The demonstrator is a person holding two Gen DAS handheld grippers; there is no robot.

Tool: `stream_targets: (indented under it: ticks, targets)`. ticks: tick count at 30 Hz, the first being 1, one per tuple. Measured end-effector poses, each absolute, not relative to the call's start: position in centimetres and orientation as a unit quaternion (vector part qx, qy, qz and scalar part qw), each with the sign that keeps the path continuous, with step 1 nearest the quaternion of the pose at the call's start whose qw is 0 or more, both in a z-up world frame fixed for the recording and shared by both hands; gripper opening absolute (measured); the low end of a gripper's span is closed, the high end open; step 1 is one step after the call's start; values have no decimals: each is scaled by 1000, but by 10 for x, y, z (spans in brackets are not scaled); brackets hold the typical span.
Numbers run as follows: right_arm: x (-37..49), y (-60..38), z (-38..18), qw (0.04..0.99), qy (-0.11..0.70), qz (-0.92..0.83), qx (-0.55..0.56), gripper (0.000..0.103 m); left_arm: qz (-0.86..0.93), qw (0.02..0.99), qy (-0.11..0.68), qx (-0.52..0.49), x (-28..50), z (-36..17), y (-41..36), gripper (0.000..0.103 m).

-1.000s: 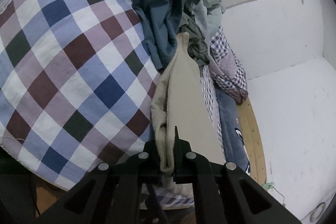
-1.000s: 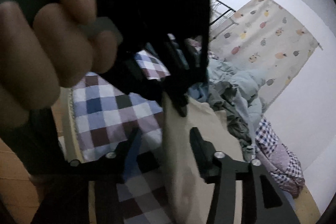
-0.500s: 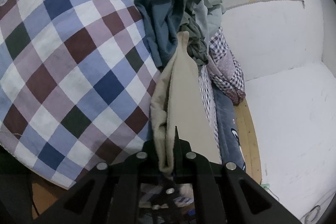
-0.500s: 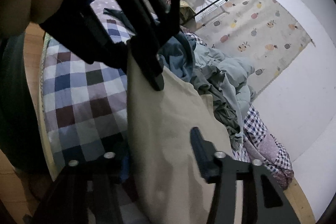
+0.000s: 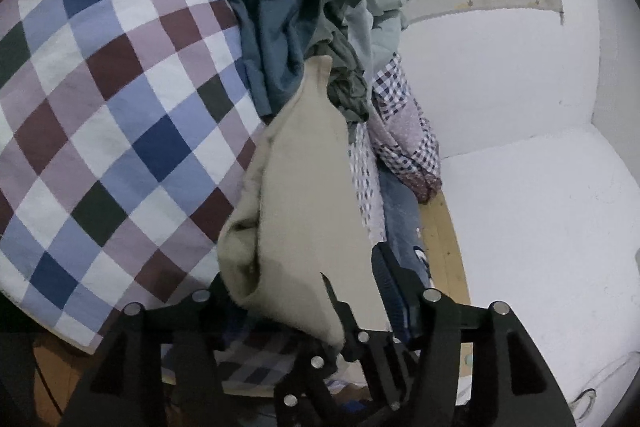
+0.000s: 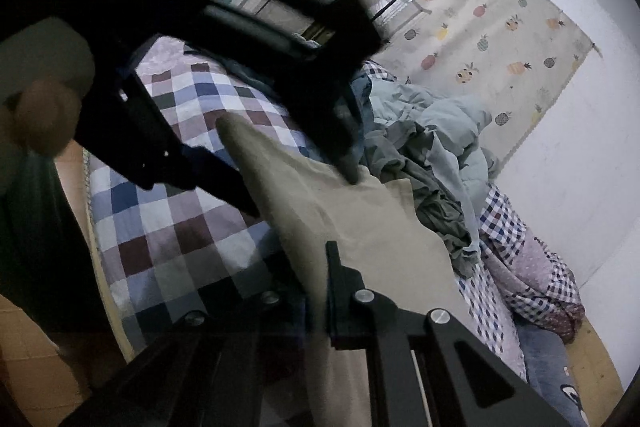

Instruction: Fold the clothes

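A beige garment [image 5: 304, 187] hangs folded lengthwise over the bed's near edge, its far end against the clothes pile. My left gripper [image 5: 300, 275] is open; the beige cloth lies loosely between its spread fingers, and the blue pad [image 5: 390, 283] stands clear of it. In the right wrist view my right gripper [image 6: 316, 267] is shut on the garment's [image 6: 360, 227] lower edge. The left gripper [image 6: 302, 191] appears there too, dark and blurred, straddling the cloth higher up. One black finger of the right gripper [image 5: 334, 295] shows through the left gripper's gap.
A checked bedspread [image 5: 112, 115] covers the bed. A pile of dark teal, olive and pale blue clothes [image 5: 288, 7] lies behind the garment, with a checked quilt [image 5: 404, 139] beside it. A white wall [image 5: 520, 207], wooden floor strip [image 5: 444, 251] and pineapple curtain [image 6: 500, 27] border the bed.
The left gripper, shut on the beige garment before, has opened. The right gripper, open earlier, has closed on the garment lower down.
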State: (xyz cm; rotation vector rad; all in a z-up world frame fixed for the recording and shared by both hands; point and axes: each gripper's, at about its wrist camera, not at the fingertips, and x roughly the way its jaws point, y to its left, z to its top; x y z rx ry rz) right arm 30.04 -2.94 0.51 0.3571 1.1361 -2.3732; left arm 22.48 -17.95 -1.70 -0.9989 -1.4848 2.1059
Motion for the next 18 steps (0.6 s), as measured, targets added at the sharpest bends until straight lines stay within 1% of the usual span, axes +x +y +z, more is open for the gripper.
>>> stream_targets:
  ticks: [9, 11, 12, 13, 14, 18]
  targets:
    - [303, -28, 12, 246, 394, -875, 133, 6, 754, 184, -525, -348, 213, -15, -171, 59]
    - [304, -27, 13, 247, 391, -877, 133, 6, 756, 181, -523, -350, 211, -16, -171, 48]
    - [304, -28, 13, 248, 390, -877, 133, 5, 757, 176, -521, -353, 210, -16, -171, 35]
    - [306, -28, 12, 248, 390, -877, 133, 6, 757, 171, -521, -356, 210, -17, -172, 15]
    - [307, -28, 12, 248, 390, -877, 132, 6, 754, 168, -524, -358, 209, -18, -172, 8]
    - [312, -25, 9, 240, 393, -878, 128, 6, 746, 172, -533, -360, 208, -17, -174, 5]
